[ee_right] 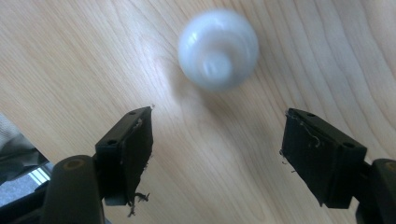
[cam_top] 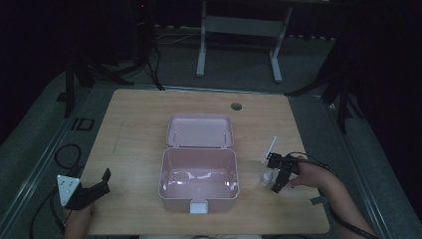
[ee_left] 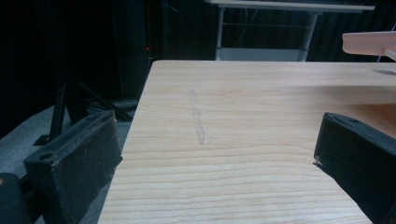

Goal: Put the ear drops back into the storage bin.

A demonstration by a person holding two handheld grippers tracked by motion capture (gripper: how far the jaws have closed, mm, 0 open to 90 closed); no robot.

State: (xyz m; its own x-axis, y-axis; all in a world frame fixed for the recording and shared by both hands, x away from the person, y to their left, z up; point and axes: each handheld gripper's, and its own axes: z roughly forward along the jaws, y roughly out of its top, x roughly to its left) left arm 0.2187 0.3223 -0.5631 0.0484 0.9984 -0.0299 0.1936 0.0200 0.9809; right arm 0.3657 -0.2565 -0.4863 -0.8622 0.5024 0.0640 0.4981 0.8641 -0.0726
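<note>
A pink box (cam_top: 198,191) stands open at the table's middle, its lid (cam_top: 200,130) laid back behind it and its inside bare. To its right stands a small white bottle (cam_top: 267,177), and a thin white stick (cam_top: 270,148) lies just behind that. My right gripper (cam_top: 274,175) hovers over the table beside the bottle, pointing down. In the right gripper view the bottle's rounded top (ee_right: 218,49) sits just beyond the open jaws of the right gripper (ee_right: 217,135), with only wood between them. My left gripper (cam_top: 104,182) rests open at the table's front left.
In the left gripper view the left gripper (ee_left: 215,154) faces bare wood, with the table's left edge (ee_left: 135,121) close by and the pink lid (ee_left: 369,43) far right. A cable hole (cam_top: 236,106) sits at the table's back. A white desk frame (cam_top: 239,25) stands beyond.
</note>
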